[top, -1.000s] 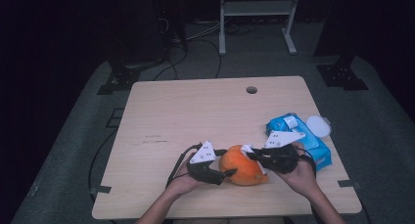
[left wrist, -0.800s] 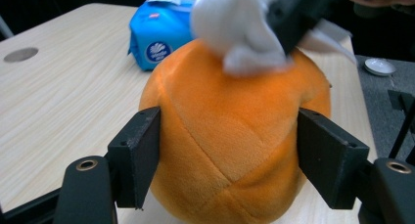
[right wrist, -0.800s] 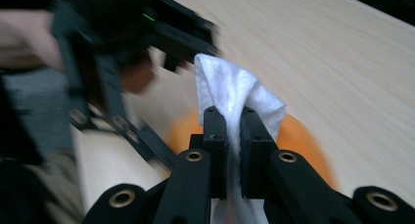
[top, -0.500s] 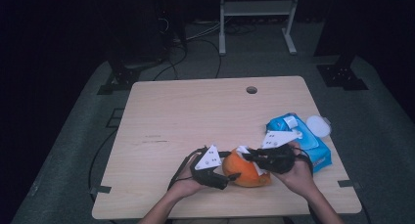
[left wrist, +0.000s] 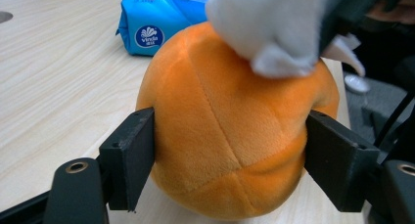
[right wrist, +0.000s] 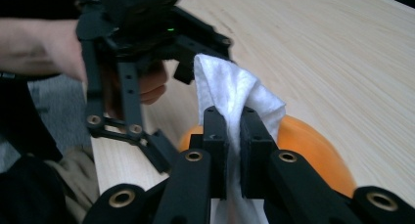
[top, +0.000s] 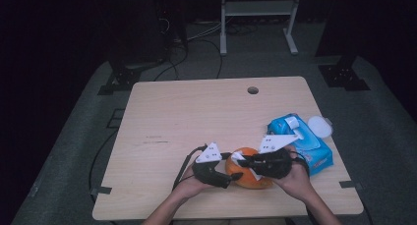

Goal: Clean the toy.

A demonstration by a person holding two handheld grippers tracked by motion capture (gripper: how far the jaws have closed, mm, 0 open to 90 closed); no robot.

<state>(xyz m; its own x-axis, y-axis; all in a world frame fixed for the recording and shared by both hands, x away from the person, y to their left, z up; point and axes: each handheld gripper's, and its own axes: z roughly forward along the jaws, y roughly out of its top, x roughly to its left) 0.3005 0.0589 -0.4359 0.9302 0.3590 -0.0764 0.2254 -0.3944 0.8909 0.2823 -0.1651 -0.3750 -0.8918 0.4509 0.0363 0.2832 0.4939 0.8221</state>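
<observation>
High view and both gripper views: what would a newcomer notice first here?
First, the orange plush ball near the table's front edge, held between the left gripper's black fingers. Next, the white wipe pinched in the right gripper, lying on the ball's top. Then the blue wipes pack at the right.

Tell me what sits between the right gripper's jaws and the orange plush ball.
A white wipe, pinched in the right gripper, rests on the orange plush ball.

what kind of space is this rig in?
Probably a lab or recording studio, not a home: a bare light wooden table with a cable hole on grey carpet, black surroundings, loose floor cables, and a white metal stand behind.
</observation>
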